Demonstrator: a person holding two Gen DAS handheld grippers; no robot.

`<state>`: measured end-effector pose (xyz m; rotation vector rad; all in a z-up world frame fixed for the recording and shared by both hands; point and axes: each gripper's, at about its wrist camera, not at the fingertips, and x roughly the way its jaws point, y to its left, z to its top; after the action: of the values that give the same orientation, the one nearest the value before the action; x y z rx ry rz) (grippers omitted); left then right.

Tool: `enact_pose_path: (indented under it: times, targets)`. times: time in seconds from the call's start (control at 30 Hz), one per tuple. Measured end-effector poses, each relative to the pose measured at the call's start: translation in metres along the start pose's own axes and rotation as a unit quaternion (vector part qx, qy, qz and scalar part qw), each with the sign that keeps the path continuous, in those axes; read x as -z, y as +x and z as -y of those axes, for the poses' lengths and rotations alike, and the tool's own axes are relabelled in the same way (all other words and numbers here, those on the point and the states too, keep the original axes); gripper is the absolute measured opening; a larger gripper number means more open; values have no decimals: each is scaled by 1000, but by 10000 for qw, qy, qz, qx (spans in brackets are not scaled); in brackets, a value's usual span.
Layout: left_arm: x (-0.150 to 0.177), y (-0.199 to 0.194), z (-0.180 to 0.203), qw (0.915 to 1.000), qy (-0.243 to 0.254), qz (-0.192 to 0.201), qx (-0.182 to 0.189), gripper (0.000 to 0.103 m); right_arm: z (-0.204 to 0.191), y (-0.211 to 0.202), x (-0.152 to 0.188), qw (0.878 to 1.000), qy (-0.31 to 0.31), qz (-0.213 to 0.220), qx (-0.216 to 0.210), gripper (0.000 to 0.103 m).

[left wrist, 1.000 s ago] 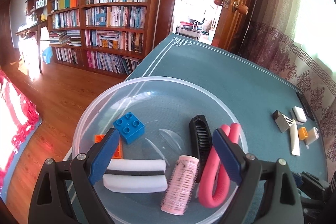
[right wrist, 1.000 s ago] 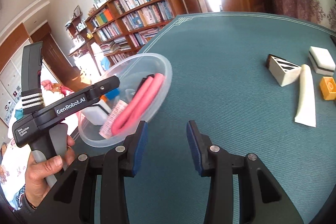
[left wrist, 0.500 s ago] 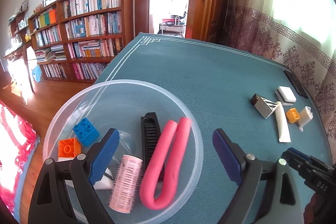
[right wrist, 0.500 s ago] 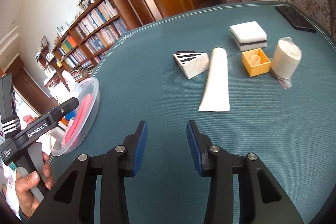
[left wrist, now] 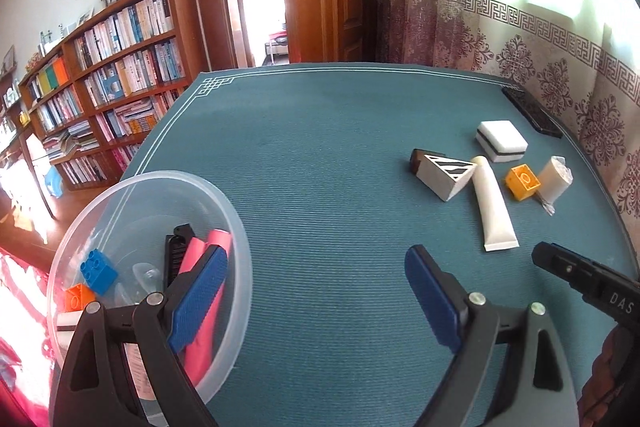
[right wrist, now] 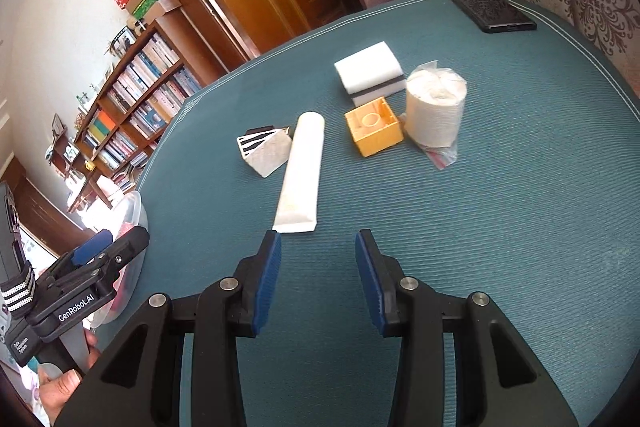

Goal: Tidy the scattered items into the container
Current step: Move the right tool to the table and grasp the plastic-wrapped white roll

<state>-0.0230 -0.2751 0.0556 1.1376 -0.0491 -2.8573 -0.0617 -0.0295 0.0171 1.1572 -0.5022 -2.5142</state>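
Left claw: we saw the left claw (left wrist: 316, 291) with its blue-padded jaws spread wide and holding nothing, poised over the teal woven table (left wrist: 320, 147) just beside the bowl.
Right claw: the right claw (right wrist: 318, 277) was also apart and empty, its left fingertip just short of the crimped end of the tube.
Container: the clear round plastic bowl (left wrist: 236, 227) sat at the table's left edge (partly behind the left finger in the left wrist view).
Already in the bowl: we counted a pink bent foam roller (left wrist: 218, 239), a black comb (left wrist: 174, 251), a blue toy brick (left wrist: 98, 271) and an orange toy brick (left wrist: 78, 297); other pieces lower down were hidden by the claw.
Still scattered: a long white squeeze tube (right wrist: 302, 171) lay nearest the right claw, with a white wedge block striped in black (right wrist: 264, 151) touching its left side.
Farther cluster: a yellow hollow square brick (right wrist: 374, 127) lay just beside a plastic-wrapped white roll (right wrist: 436, 111), and a white sponge with a black middle layer (right wrist: 370, 73) was behind them.
Table's far corner: a flat black device (right wrist: 494, 13) rested well apart from the rest.
Person: a hand (right wrist: 64, 391) gripped the left tool's handle.
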Motion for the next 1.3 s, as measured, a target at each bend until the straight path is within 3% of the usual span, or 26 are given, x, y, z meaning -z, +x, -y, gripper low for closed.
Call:
enact_pose_path:
  times: [0.4,0.77,0.97,1.3]
  targets:
    - [-1,16,34,9991,309,-176,222,93,35,-16,-17,9983,91,178,543,42]
    - [-9,31,44,9979,247,-308,504,93,42,-1,-51,9958,68,375,829,42]
    - [-21,38,44,9961,48,-315,826,93,44,12,-65,9945,87,483,929,42]
    - [-42,59,63,9941,13,-388,1017,93,46,21,-68,9943,-34,578,899,45]
